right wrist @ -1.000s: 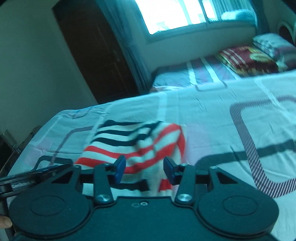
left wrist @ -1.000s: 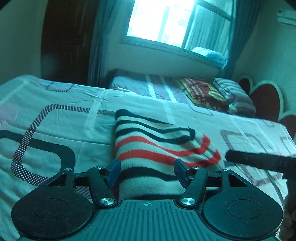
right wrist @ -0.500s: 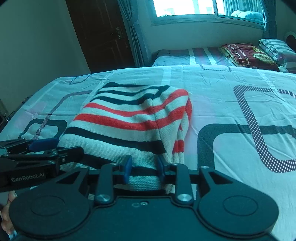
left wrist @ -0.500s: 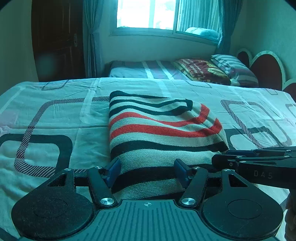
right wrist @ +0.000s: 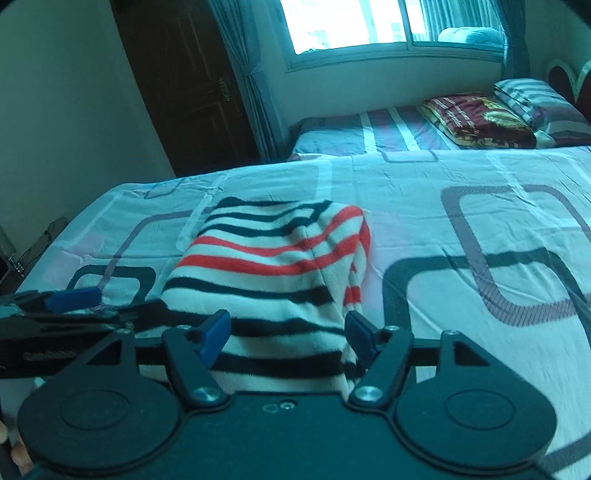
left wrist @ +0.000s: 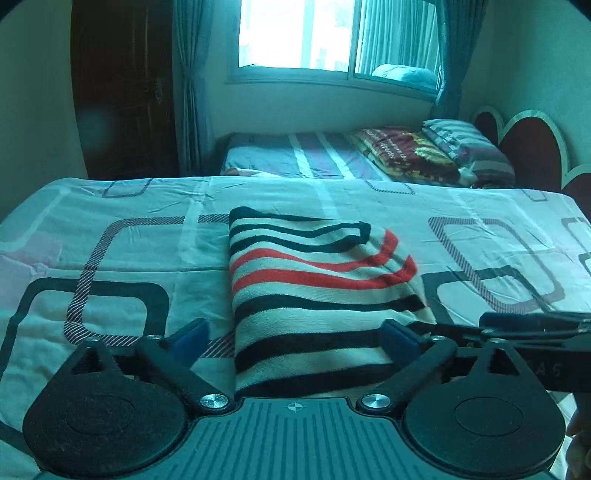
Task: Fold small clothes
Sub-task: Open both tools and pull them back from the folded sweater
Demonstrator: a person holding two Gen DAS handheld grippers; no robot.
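**Striped garment, folded, at point of release**

Nearest, bottom of each frame: the left tongs [left wrist: 295, 338] and right tongs [right wrist: 286, 332], both opening. The blue pads stand clear on either side of the cloth, pressing on nothing, though the near hem still lies between them.

Next: the striped garment [left wrist: 314, 291], a black, white and red knit, lying as a folded packet on the bed [left wrist: 110, 266], centre of the left view and left of centre in the right view. Its near hem runs under the tongs; its right-hand side is rounded and bulges, with loose layers showing (seen best in the right view [right wrist: 354, 266]).

Step in hand, as judged: letting go after a fold. To do it well, draw both tongs straight back and slightly up so no pad snags the knit and drags the top layer; then press or tidy the bulging right side.

Edges and room: open sheet lies left, right and beyond the garment. The bed's left border falls away in the right view's left margin. The two tongs sit close together, so withdraw them apart.

Farthest: a second bed [left wrist: 325, 158] with pillow, under the window [left wrist: 295, 33].
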